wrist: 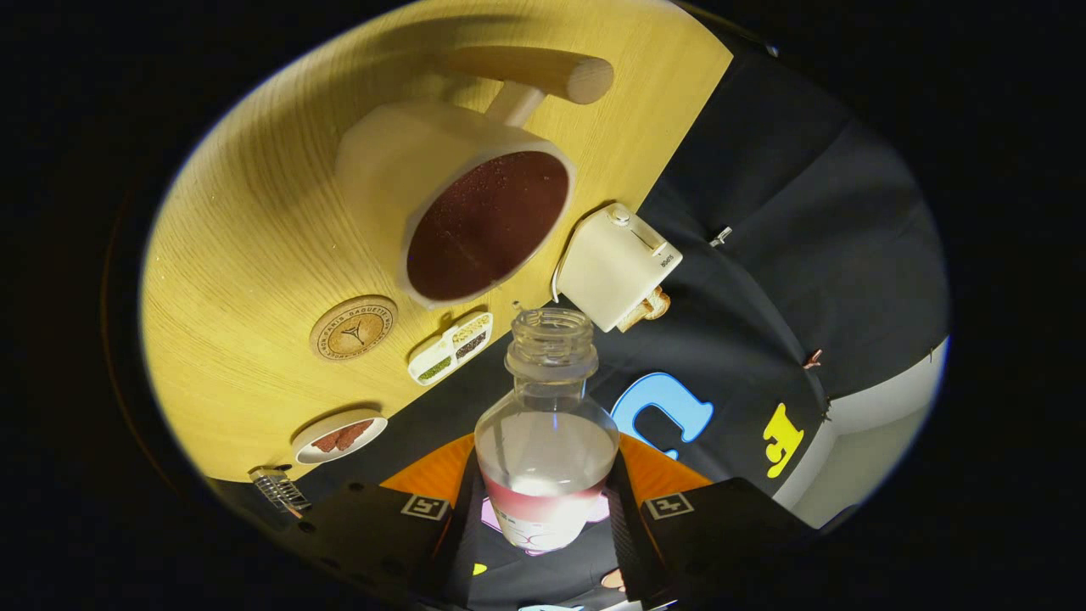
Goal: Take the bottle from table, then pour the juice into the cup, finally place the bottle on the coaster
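My gripper (545, 509) is shut on a clear plastic bottle (547, 441) with no cap, held between both fingers. The bottle is tipped, and its open mouth (551, 327) points toward the cup just beyond it. The bottle looks almost drained, with a pale band near its base. The white cup (450, 204) with a wooden handle (534, 72) stands on the yellow wooden table (246, 255) and holds dark red juice (488, 225). A round cork coaster (354, 327) lies on the table beside the cup, nearer the fingers.
A white box-like appliance (618, 265) sits at the table's edge next to the cup. A small white tray of seeds (450, 348), a small dish with reddish pieces (339, 436) and a metal grater-like piece (278, 490) lie along the same edge.
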Demonstrator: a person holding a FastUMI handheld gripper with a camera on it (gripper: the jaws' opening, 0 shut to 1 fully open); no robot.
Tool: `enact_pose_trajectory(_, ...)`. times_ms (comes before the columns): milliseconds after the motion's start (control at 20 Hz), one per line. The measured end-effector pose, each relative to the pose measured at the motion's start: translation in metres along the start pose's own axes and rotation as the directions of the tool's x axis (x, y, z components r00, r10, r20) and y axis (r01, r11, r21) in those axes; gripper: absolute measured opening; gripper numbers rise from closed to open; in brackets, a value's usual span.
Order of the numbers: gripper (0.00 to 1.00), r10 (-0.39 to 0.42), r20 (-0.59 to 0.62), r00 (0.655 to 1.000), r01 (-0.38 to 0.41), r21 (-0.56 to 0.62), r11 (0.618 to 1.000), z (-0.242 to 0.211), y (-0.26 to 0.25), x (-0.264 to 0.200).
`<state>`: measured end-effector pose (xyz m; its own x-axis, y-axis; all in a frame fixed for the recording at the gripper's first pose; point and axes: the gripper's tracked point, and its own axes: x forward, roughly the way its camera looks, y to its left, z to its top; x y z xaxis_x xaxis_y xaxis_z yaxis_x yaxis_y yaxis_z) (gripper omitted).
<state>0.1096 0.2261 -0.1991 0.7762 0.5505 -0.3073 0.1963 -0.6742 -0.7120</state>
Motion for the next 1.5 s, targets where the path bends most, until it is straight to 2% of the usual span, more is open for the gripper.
enact_pose_trajectory(300, 0.68, -0.035, 0.017, 0.999, 0.034, 0.061, 0.998, 0.002, -0.008, -0.003)
enact_pose_trajectory(550, 0.68, -0.064, 0.003, 0.998, 0.062, 0.198, 0.978, -0.008, -0.014, -0.008)
enact_pose_trajectory(700, 0.68, -0.083, -0.014, 0.996, 0.083, 0.327, 0.942, -0.02, -0.018, -0.017)
enact_pose_trajectory(800, 0.68, -0.061, -0.044, 0.997, 0.075, 0.457, 0.886, -0.034, -0.014, -0.023)
enact_pose_trajectory(900, 0.68, -0.049, -0.07, 0.996, 0.081, 0.596, 0.799, -0.048, -0.014, -0.027)
enact_pose_trajectory(1100, 0.69, -0.13, -0.129, 0.983, 0.18, 0.814, 0.552, -0.076, -0.047, -0.046)
enact_pose_trajectory(1250, 0.68, -0.128, -0.16, 0.979, 0.196, 0.911, 0.362, -0.095, -0.054, -0.051)
enact_pose_trajectory(1400, 0.69, -0.058, -0.142, 0.988, 0.149, 0.977, 0.152, -0.099, -0.036, -0.045)
enact_pose_trajectory(1500, 0.69, -0.04, -0.126, 0.991, 0.125, 0.992, -0.019, -0.103, -0.023, -0.039)
